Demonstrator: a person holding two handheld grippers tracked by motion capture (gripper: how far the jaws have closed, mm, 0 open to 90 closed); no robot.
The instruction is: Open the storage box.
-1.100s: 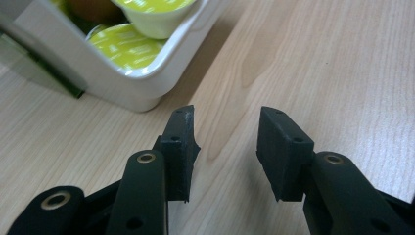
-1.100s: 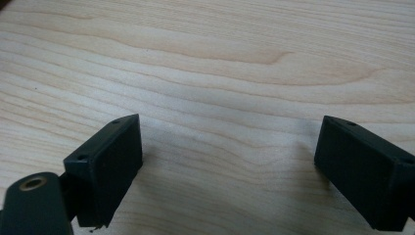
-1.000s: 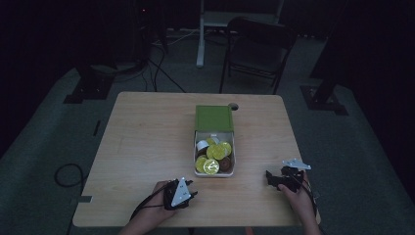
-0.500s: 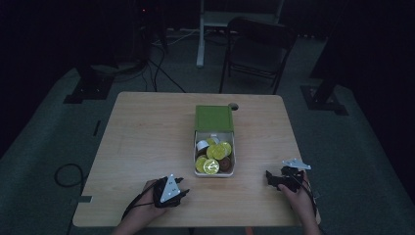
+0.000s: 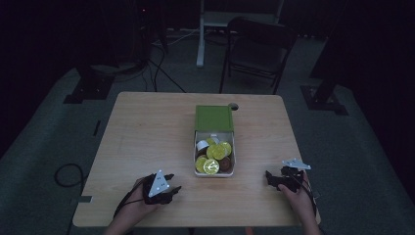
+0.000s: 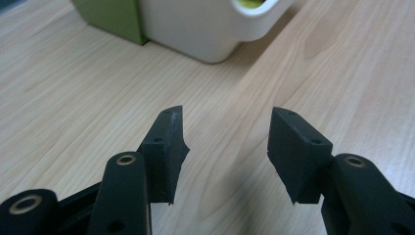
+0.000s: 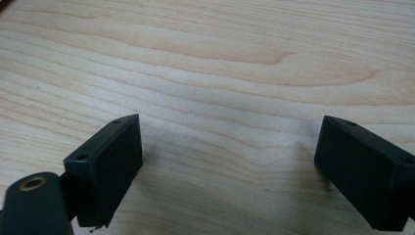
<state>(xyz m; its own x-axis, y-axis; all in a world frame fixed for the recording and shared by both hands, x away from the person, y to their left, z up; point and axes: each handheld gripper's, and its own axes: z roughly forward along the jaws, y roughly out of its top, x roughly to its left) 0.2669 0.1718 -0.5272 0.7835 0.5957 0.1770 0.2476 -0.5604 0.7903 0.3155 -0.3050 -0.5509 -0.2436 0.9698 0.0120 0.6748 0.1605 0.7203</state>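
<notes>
Wood table (image 5: 147,132): carries the white box (image 5: 214,172) of gold coins (image 5: 211,166), centre.
Left gripper (image 5: 172,189): slid toward seven o'clock of the box; jaws just opening, empty (backing off, I'd judge).
Right gripper (image 5: 269,177): four o'clock, unmoved, jaws wide, empty.

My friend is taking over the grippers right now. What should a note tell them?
Left hand-held gripper: jaws apart and just been opening, nothing between them, low over the table near the white tray's front corner.
Right hand-held gripper: jaws wide, nothing between them, over bare wood to the tray's right.
Things: tray half out of its green sleeve, holding gold capsules and a brown one.
Done: tray is slid out.
Left: likely lifting capsules out; none lies on the table yet.
</notes>
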